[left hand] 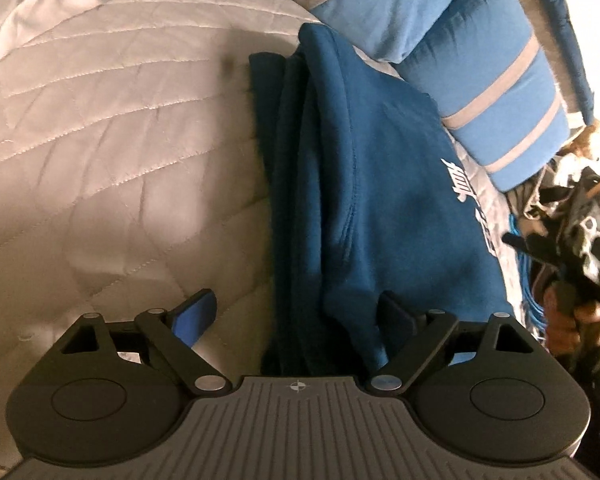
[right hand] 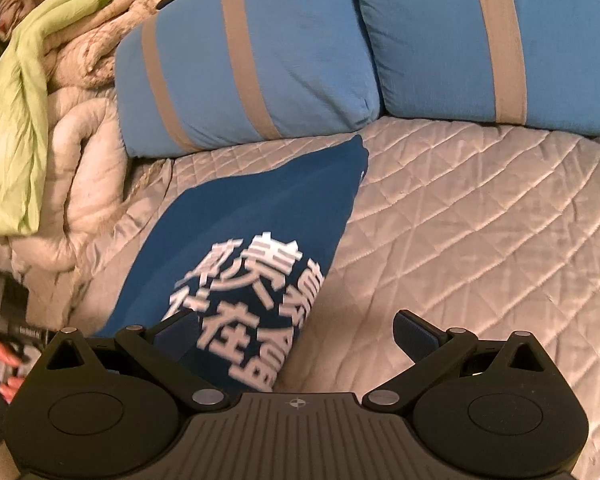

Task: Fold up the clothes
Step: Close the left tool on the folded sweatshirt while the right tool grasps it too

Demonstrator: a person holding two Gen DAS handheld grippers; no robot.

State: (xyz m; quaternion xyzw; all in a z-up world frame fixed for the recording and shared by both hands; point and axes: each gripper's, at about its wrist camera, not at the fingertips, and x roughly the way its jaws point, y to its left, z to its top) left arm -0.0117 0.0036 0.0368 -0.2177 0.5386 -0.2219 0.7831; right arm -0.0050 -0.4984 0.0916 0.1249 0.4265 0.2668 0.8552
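A dark blue shirt (left hand: 364,184) with white printed lettering lies folded into a narrow stack on the quilted grey bedspread (left hand: 100,140). My left gripper (left hand: 296,316) hangs open over its near end, the right finger above the cloth and the left finger above the bedspread. In the right wrist view the same shirt (right hand: 268,216) shows its white print facing up. My right gripper (right hand: 296,336) is open over the shirt's near right edge, with nothing between its fingers.
Two light blue pillows with grey stripes (right hand: 252,64) (right hand: 480,40) lie just beyond the shirt. A bunched beige quilt (right hand: 84,152) and a green cloth (right hand: 16,140) sit at the left. A person's hand (right hand: 0,364) shows at the lower left edge. Clutter (left hand: 572,240) lies off the bed's side.
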